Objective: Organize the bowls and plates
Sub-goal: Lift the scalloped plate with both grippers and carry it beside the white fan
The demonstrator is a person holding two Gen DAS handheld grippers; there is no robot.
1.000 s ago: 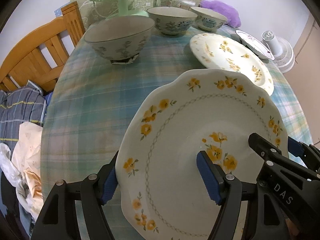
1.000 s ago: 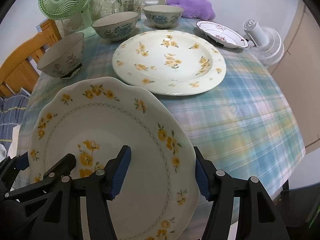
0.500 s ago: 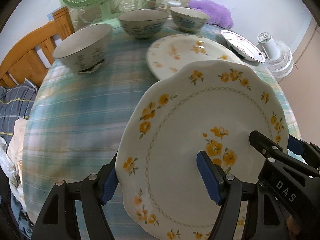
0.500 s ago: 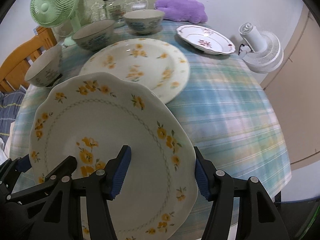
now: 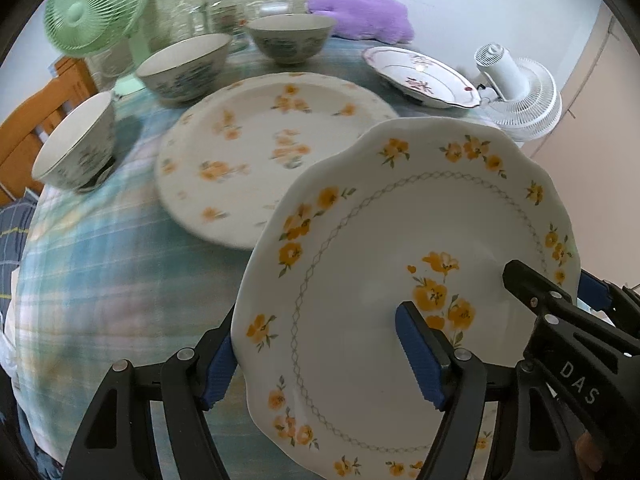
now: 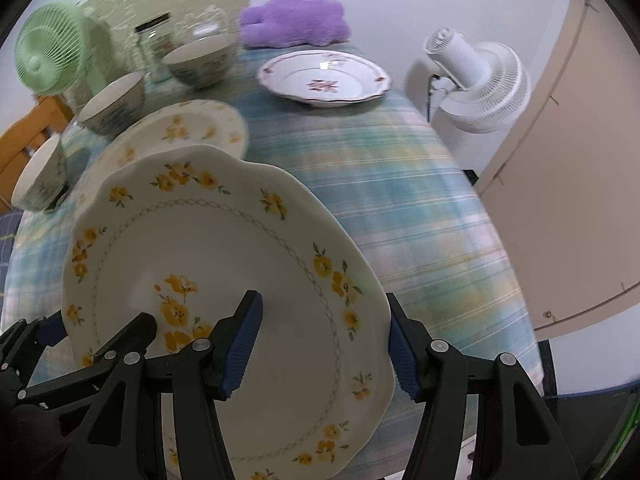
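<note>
Both tools have carried the scalloped white plate with yellow flowers (image 5: pixel 404 280) sideways across the table since the earlier pictures, so the big round white plate with scattered yellow flowers (image 5: pixel 264 152), once at the upper right of the left view, now sits in its upper middle. The left tool (image 5: pixel 320 356) grips the near left edge of the scalloped plate, one blue pad under the rim and one on top, and its jaws have just opened a little though the plate is between them. The right tool (image 6: pixel 320 340) is clamped on the near right edge the same way. The scalloped plate hangs in the air at the lower part of both views, tilted, above the blue and green checked tablecloth on the table (image 6: pixel 420 208). In the right view it covers part of the big plate, so I think it is about to be stacked there. Three grey patterned bowls (image 5: pixel 184 68) wait at the upper left, and a white plate with pink flowers (image 6: pixel 324 78) sits at the top middle. The plate could slip if the left grip loosens more.
</note>
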